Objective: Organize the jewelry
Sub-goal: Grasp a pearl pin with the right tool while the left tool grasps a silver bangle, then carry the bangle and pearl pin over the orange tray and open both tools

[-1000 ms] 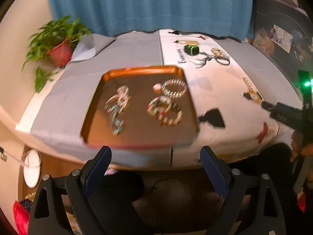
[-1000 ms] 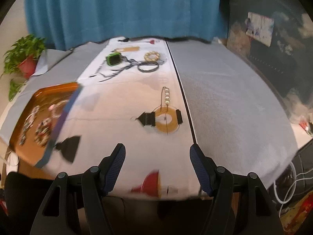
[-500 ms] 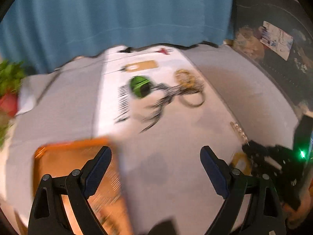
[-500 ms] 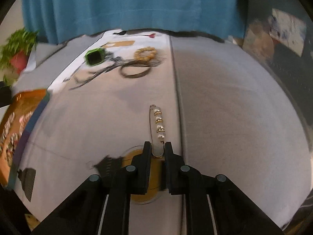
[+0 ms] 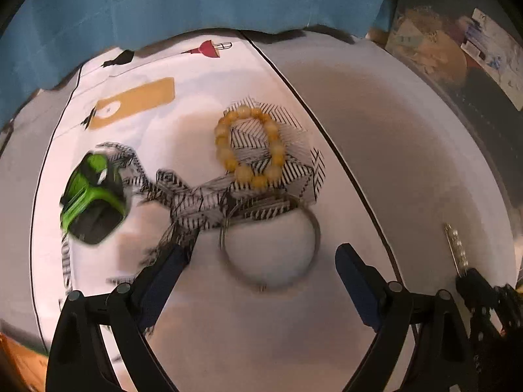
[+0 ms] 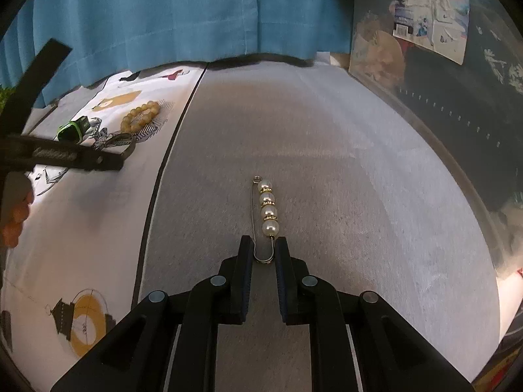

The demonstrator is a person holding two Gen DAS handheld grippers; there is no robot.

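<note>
My left gripper (image 5: 263,256) is open, its fingers on either side of a thin metal bangle (image 5: 269,245) on the white cloth. A yellow bead bracelet (image 5: 250,145) lies just beyond it, and a green and black watch (image 5: 93,201) lies to the left. My right gripper (image 6: 264,250) is shut on the bent end of a pearl pin (image 6: 268,210) and holds it above the grey cloth. That pin also shows at the right edge of the left wrist view (image 5: 454,245). The left gripper shows at the left of the right wrist view (image 6: 65,156).
A blue curtain (image 6: 179,16) hangs behind the table. A dark cabinet with a sticker (image 6: 431,9) stands at the right. The orange tray's corner (image 5: 13,366) shows at the bottom left. The patterned white cloth (image 5: 130,98) meets the grey cloth (image 6: 327,130).
My left gripper swung from above the orange tray to the far jewelry and now straddles the metal bangle. My right gripper shut on the pearl pin and lifted it rightwards over the grey cloth.
</note>
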